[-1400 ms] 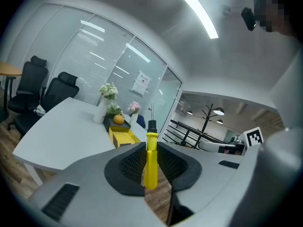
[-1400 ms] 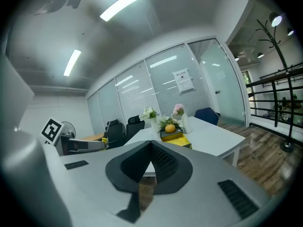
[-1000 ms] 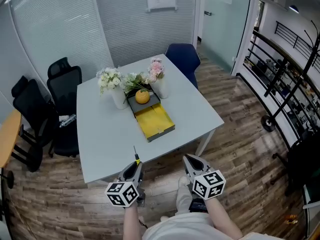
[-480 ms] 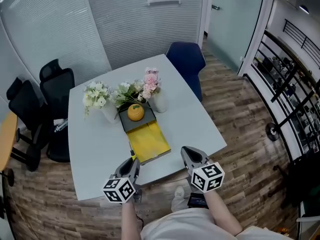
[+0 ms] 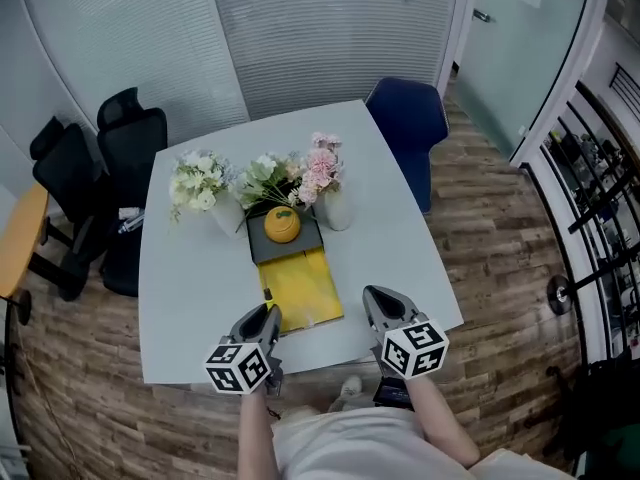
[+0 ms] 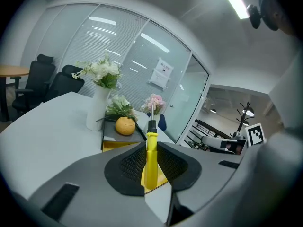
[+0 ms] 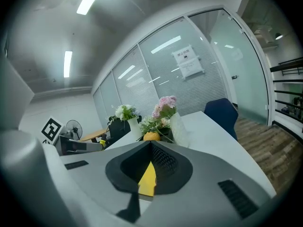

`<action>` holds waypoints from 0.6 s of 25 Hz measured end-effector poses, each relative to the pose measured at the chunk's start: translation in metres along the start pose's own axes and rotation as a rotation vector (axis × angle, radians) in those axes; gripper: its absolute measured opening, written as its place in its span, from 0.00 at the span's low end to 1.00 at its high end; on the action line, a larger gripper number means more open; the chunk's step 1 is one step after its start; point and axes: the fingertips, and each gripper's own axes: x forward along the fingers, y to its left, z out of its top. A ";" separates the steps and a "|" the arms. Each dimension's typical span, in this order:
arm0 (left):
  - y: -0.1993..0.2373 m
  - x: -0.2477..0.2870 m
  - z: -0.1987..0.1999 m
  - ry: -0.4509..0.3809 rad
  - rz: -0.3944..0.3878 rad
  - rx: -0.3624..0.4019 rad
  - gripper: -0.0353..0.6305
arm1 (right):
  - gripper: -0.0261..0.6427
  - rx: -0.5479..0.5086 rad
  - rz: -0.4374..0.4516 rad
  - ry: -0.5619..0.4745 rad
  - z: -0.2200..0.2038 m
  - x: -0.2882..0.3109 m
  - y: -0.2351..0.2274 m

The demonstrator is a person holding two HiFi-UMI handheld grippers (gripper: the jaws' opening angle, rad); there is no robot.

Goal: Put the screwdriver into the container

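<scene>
The left gripper (image 5: 268, 316) is clamped on the screwdriver (image 6: 151, 161). Its pads press the yellow handle from both sides, so the jaws stand only as far apart as the handle is wide. The tool's long axis runs along the jaws, with the black collar and metal shaft pointing forward and away from the person.

The yellow container (image 5: 300, 288) lies just ahead of that tip and a little to its right. It is an open tray near the table's (image 5: 190, 288) near edge, and its long side runs away from the person toward the table's middle. At its far end a dark section carries an orange (image 5: 282, 225), and vases of flowers stand just beyond.

The left gripper is the nearer one. It hovers over the near edge of the table, just beside the tray's near left corner. I judge that the coming move needs a short carry forward and to the right, with the shaft lined up along the tray's length before the jaws let go.

The right gripper (image 5: 380, 303) is held level beside the tray's near right corner. Its jaws are closed together on nothing, and only the yellow tray shows through the slot behind the tips. Both forearms reach forward from the body, roughly parallel, with the marker cubes facing up.
</scene>
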 end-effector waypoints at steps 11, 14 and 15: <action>0.002 0.013 -0.010 0.017 0.037 -0.013 0.16 | 0.06 -0.002 0.036 0.017 -0.006 0.009 -0.011; 0.006 0.016 -0.015 0.030 0.040 -0.014 0.16 | 0.06 0.004 0.033 0.018 -0.009 0.012 -0.014; 0.007 0.017 -0.016 0.033 0.040 -0.014 0.16 | 0.06 0.003 0.034 0.018 -0.009 0.012 -0.014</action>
